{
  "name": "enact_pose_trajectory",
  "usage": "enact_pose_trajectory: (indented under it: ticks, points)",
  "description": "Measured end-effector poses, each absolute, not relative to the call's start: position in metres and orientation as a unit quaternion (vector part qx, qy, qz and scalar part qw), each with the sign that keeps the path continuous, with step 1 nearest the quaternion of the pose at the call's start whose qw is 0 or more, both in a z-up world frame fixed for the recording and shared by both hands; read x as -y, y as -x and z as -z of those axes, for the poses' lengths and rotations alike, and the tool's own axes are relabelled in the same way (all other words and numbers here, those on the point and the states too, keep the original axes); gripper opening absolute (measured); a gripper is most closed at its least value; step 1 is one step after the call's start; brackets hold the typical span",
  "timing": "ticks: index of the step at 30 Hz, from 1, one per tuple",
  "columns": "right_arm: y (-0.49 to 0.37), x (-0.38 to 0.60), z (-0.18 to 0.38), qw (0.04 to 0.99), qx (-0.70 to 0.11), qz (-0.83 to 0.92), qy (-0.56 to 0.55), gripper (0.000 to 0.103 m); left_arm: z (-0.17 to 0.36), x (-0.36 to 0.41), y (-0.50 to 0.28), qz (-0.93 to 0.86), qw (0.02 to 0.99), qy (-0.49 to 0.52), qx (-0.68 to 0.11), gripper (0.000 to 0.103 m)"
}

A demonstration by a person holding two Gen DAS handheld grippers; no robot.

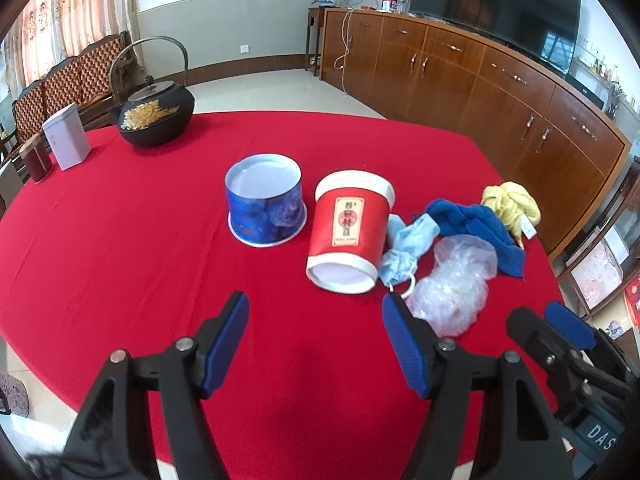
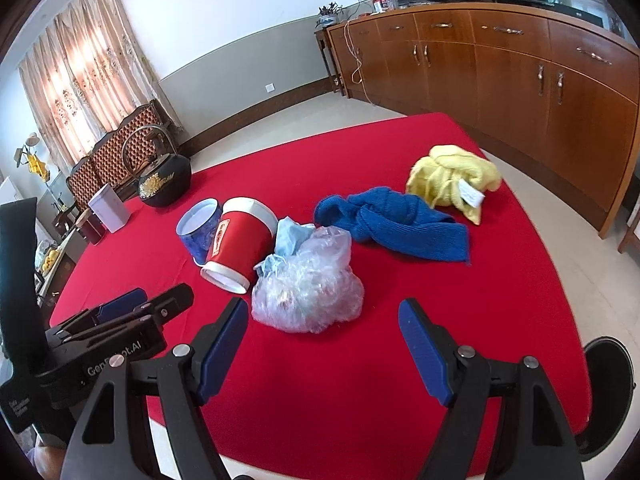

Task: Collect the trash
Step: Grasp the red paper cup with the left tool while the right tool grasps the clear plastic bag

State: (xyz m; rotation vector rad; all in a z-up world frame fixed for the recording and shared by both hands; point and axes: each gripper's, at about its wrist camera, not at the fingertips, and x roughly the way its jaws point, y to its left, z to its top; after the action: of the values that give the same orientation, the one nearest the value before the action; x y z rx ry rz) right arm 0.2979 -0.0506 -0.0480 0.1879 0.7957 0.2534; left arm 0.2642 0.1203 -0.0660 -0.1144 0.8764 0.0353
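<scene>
Left wrist view. Worktop (image 1: 140, 240) draped in red cloth. Centre frame: two paper cups. One blue cup (image 1: 265, 199) upright, mouth up, nothing seen inside. One red cup (image 1: 351, 232) just right of it, tipped on its side, open mouth toward the lens, only white inside. Right of the red cup, touching it: one crumpled pale-blue face mask (image 1: 408, 240). Below that, one clear plastic bag (image 1: 456, 284), scrunched. Further right: one blue cloth (image 1: 480, 228), one yellow cloth (image 1: 510, 204). Upper left: one black kettle (image 1: 156, 116), lid on; one white tin (image 1: 66, 142); one dark red jar (image 1: 36, 158), both closed. Bottom of frame: left hand-held gripper (image 1: 316, 340), jaws apart, gripping nothing. Lower right corner: right hand-held gripper (image 1: 556, 332), only partly seen.

Right wrist view. Same trash at centre: red cup (image 2: 236, 240) lying against blue cup (image 2: 198, 226), mask (image 2: 292, 236), bag (image 2: 308, 284) with contents too blurred to name. Upper right: blue cloth (image 2: 396, 220), yellow cloth (image 2: 452, 178). Bottom of frame: right hand-held gripper (image 2: 324, 344), jaws apart, empty, bag just beyond the fingertips. Lower left: left hand-held gripper (image 2: 152, 304), seen side-on.
</scene>
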Motion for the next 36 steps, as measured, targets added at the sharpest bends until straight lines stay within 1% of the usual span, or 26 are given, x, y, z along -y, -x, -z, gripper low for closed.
enact_pose_trajectory:
  ticks: [10,16,17,18,20,21,24,30,36]
  points:
    - [-0.343,0.032,0.075,0.899,-0.408,-0.135,-0.085,0.079,0.073,-0.125,-0.284,-0.030,0.903,0.055,-0.424,0.071]
    - [-0.356,0.030,0.094,0.889,-0.419,-0.156,-0.098,0.078,0.076,-0.122,-0.289,-0.025,0.902,0.054,-0.428,0.071]
    - [-0.356,0.030,0.096,0.890,-0.415,-0.160,-0.099,0.072,0.076,-0.121,-0.290,-0.024,0.902,0.054,-0.428,0.071]
    - [-0.354,0.031,0.097,0.890,-0.411,-0.168,-0.101,0.061,0.076,-0.120,-0.291,-0.023,0.901,0.055,-0.429,0.071]
    - [-0.352,0.029,0.095,0.890,-0.405,-0.184,-0.104,0.050,0.077,-0.118,-0.294,-0.021,0.901,0.054,-0.430,0.071]
    - [-0.350,0.027,0.093,0.891,-0.402,-0.186,-0.098,0.046,0.078,-0.117,-0.295,-0.020,0.900,0.054,-0.432,0.071]
    - [-0.345,0.026,0.089,0.896,-0.390,-0.191,-0.097,0.038,0.080,-0.116,-0.299,-0.017,0.899,0.056,-0.434,0.071]
    - [-0.334,0.046,0.076,0.908,-0.366,-0.174,-0.106,0.037,0.085,-0.109,-0.309,-0.007,0.895,0.059,-0.442,0.071]
    - [-0.335,0.058,0.076,0.911,-0.366,-0.160,-0.102,0.037,0.092,-0.102,-0.322,-0.002,0.892,0.057,-0.448,0.071]
